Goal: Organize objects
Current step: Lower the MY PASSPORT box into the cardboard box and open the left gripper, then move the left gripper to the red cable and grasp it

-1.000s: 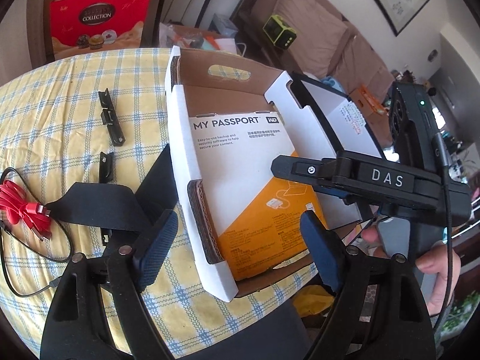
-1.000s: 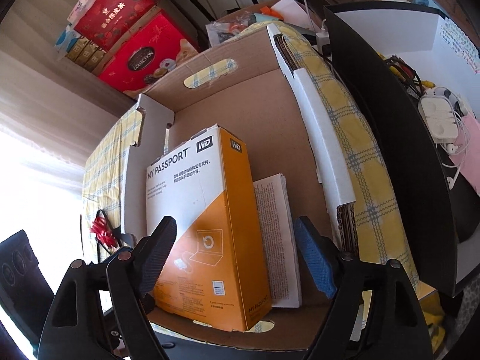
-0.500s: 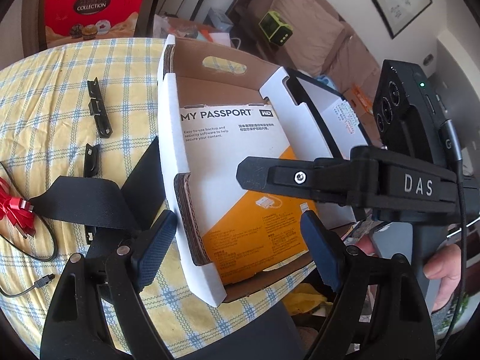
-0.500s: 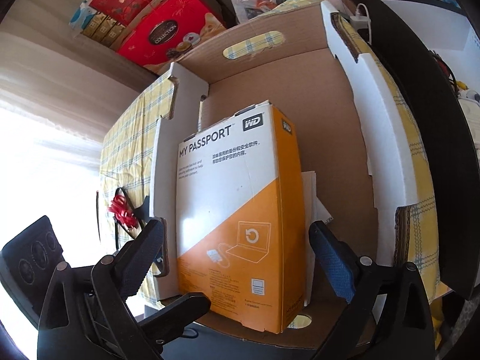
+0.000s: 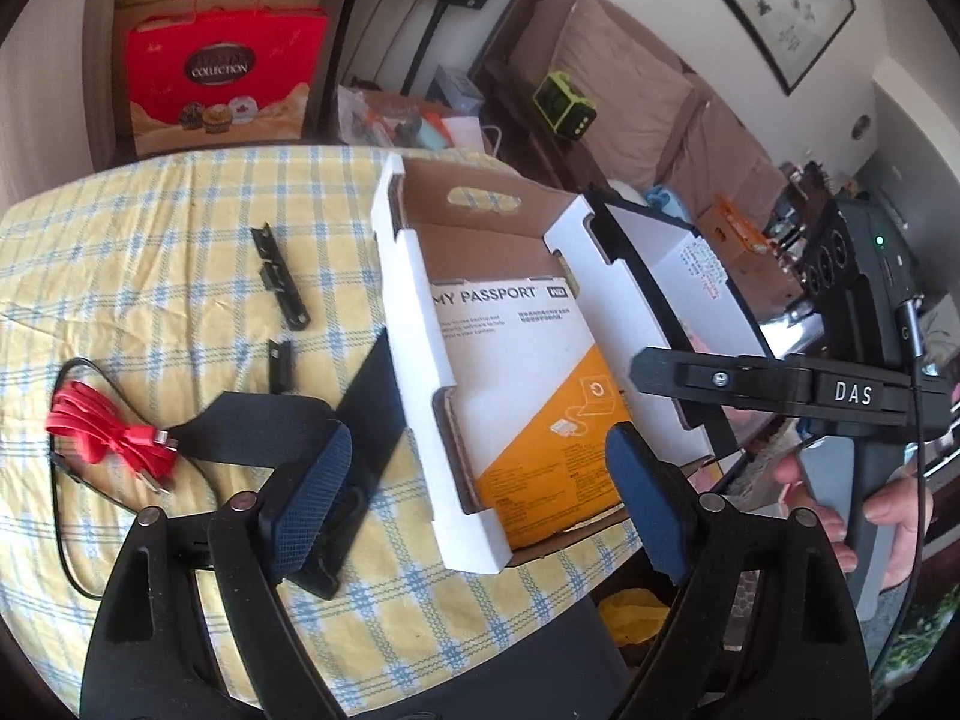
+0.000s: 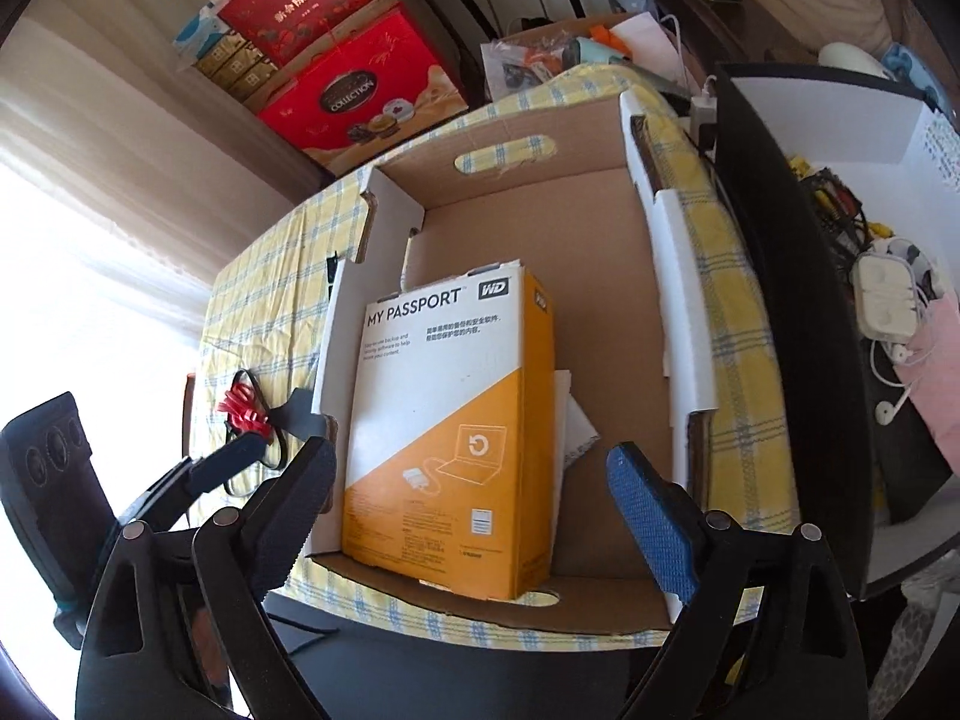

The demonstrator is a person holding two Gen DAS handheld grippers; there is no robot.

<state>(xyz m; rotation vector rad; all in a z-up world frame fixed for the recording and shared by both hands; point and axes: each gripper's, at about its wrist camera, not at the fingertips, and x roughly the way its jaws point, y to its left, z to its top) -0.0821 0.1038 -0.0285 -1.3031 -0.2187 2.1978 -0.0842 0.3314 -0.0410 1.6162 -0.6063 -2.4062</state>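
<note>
Passport box (image 6: 450, 420), orange and white, lies in our cardboard tray (image 6: 684, 324) at frame centre, hiding most of a white booklet (image 6: 576, 414). Our left tool (image 5: 474, 480) is opening, our right tool (image 6: 468, 480) closing; both wide, empty.

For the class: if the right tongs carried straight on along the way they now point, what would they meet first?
Most likely the My Passport box lying in the cardboard tray. It fills the gap ahead of the right tongs, whose jaws are closing with nothing gripped. Depth is hard to judge.
</note>
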